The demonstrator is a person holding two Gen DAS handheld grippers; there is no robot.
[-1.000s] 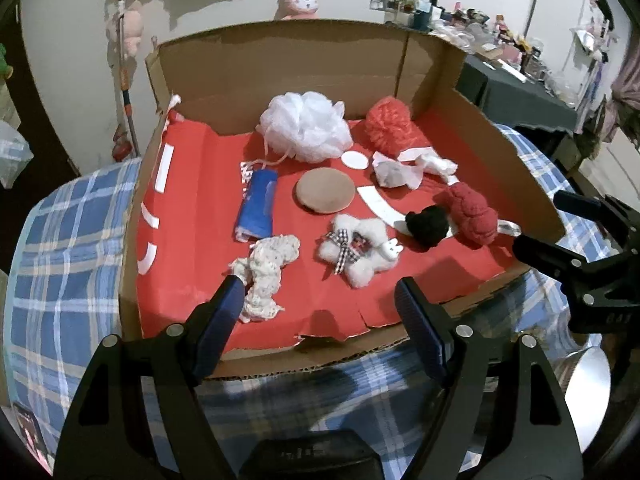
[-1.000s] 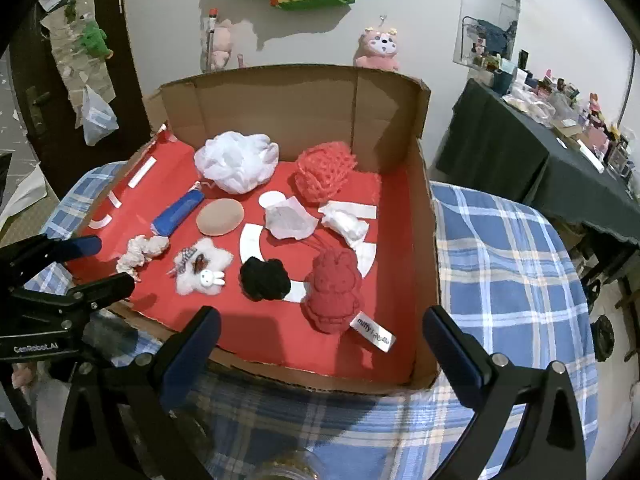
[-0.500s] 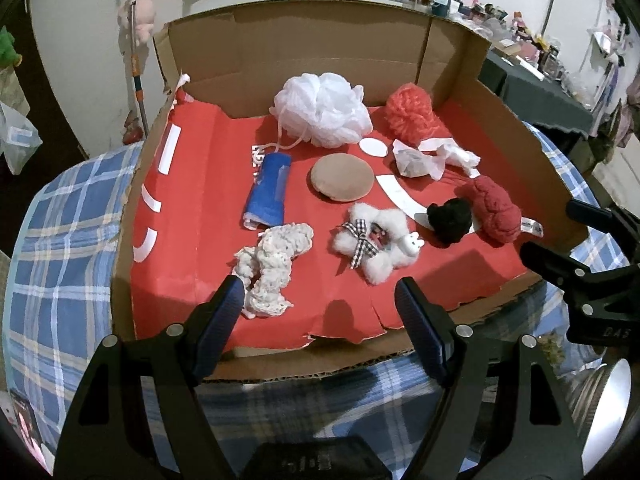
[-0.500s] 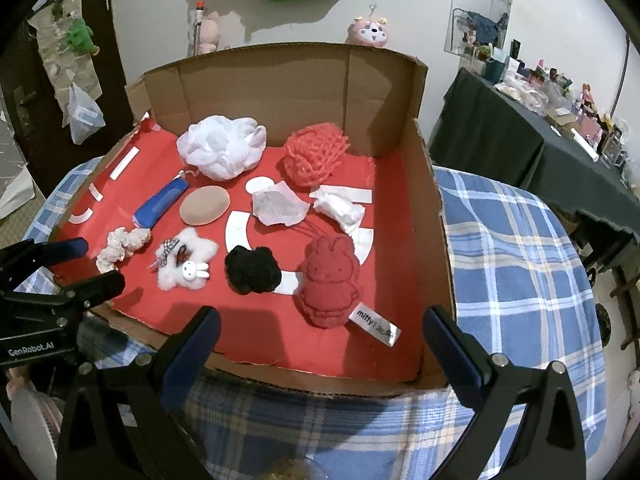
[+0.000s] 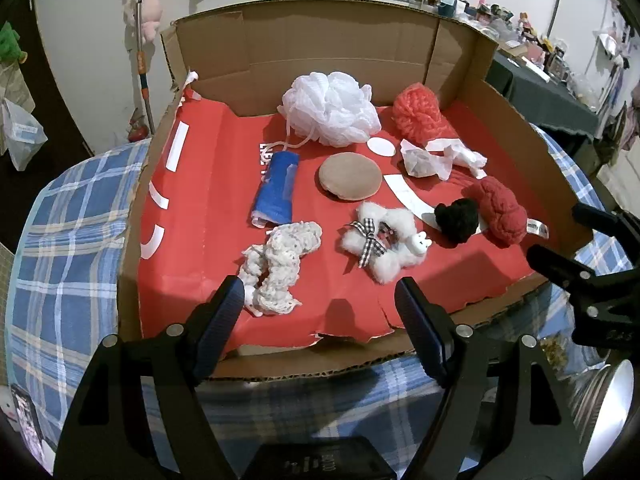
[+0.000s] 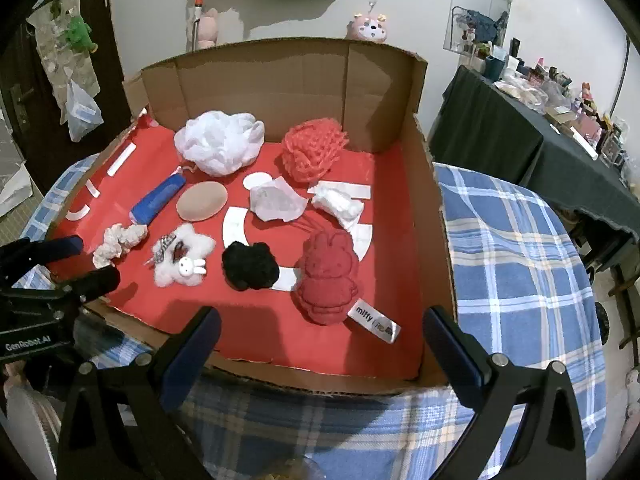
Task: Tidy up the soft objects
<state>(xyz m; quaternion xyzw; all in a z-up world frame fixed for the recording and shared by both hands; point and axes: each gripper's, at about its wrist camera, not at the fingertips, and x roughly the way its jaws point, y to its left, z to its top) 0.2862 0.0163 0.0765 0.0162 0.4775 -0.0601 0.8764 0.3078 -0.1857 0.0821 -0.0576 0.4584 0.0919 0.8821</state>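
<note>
A shallow brown cardboard box (image 5: 516, 108) with a red paper floor sits on a blue-and-white plaid cloth (image 6: 516, 248). Soft things lie spread over the red floor. At the far side a white mesh bath pouf (image 5: 332, 108) sits left of a coral-red knitted ball (image 5: 418, 114). Nearer, from left to right, come a blue rolled cloth (image 5: 276, 186), a flat round tan pad (image 5: 349, 176) and two crumpled white tissues (image 5: 436, 158). In the near row lie a cream crocheted scrunchie (image 5: 280, 264), a white fluffy toy with a checked bow and a small rabbit charm (image 5: 382, 244), a black fuzzy pompom (image 5: 458, 220) and a dark red rabbit-shaped plush with a white label (image 6: 328, 276). The pompom touches the red plush in the left wrist view; the other near-row pieces lie apart.

The left gripper (image 5: 318, 304) hangs over the near edge of the box, its dark fingers (image 5: 224, 308) spread wide with nothing between them; the scrunchie lies just beyond the left finger. The right gripper (image 6: 320, 334) hangs over the near edge further right, its fingers (image 6: 448, 336) also spread and empty, the red plush just beyond them. Each gripper shows at the edge of the other's view, both outside the box.
</note>
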